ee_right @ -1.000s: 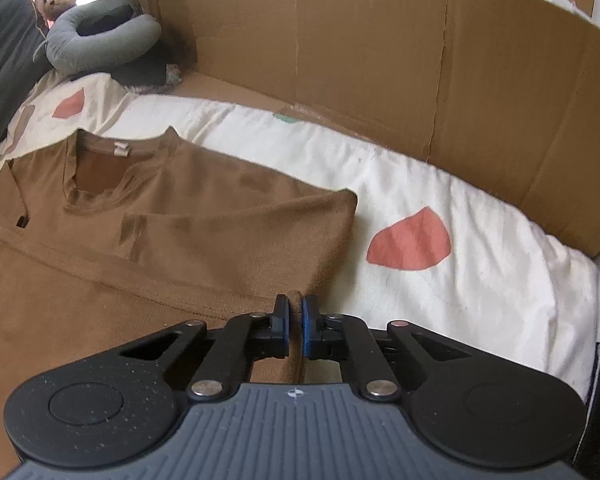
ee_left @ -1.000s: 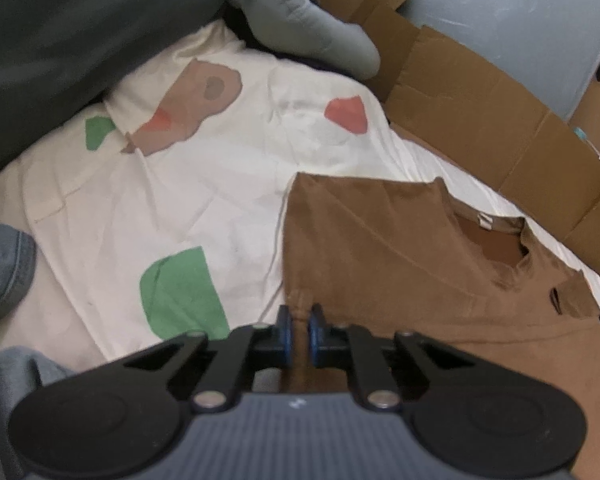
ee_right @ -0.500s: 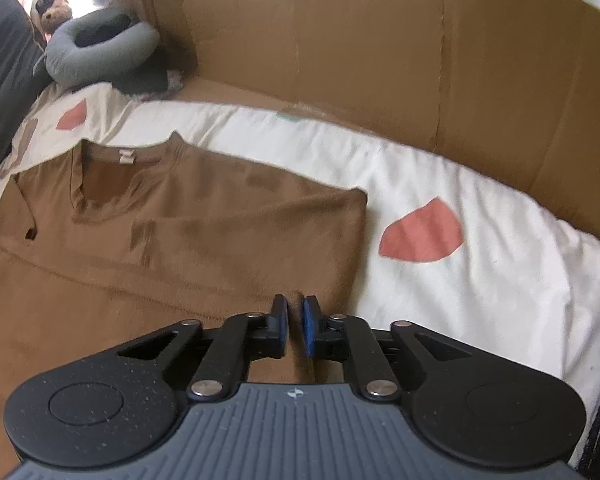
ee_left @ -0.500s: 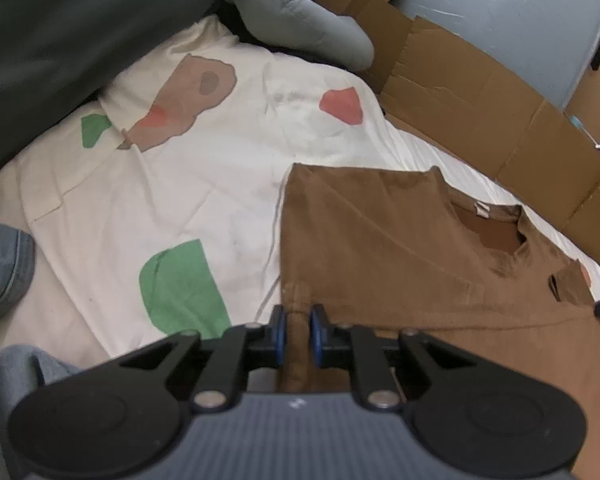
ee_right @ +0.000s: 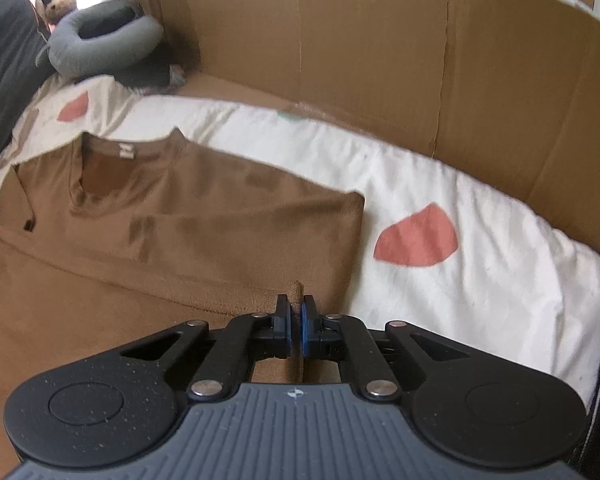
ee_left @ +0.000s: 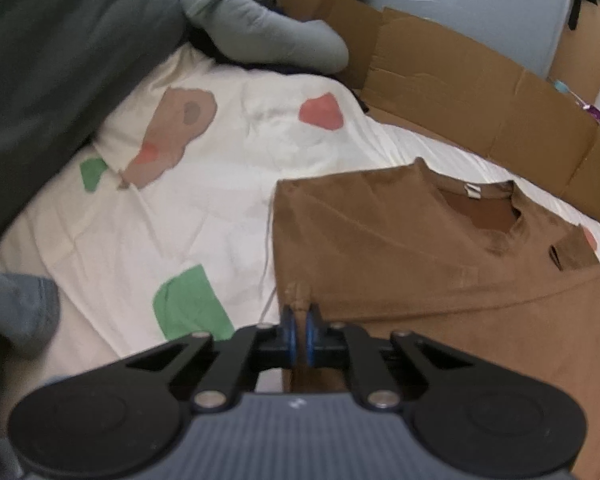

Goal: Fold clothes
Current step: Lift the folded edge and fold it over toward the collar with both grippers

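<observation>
A brown shirt (ee_left: 400,248) lies flat on the white patterned sheet (ee_left: 204,216), collar and label towards the cardboard. In the left wrist view my left gripper (ee_left: 299,316) pinches a small ridge of fabric at the shirt's left edge, its jaws closing on it. The right wrist view shows the same shirt (ee_right: 220,220) with its sleeve folded inward. There my right gripper (ee_right: 296,312) is closing on a raised tuck of brown cloth near the shirt's right edge, which stands up between the blue pads.
Cardboard panels (ee_right: 340,40) wall the far side of the bed. A grey neck pillow (ee_right: 100,36) and a teddy bear (ee_right: 58,0) sit at the head end, by a dark pillow (ee_left: 52,60). Grey-blue cloth (ee_left: 16,312) lies at the left edge.
Both pairs of jaws widened slightly half a second ago and have narrowed again on the brown fabric. The left view has tilted a little; the shirt lies as before.
</observation>
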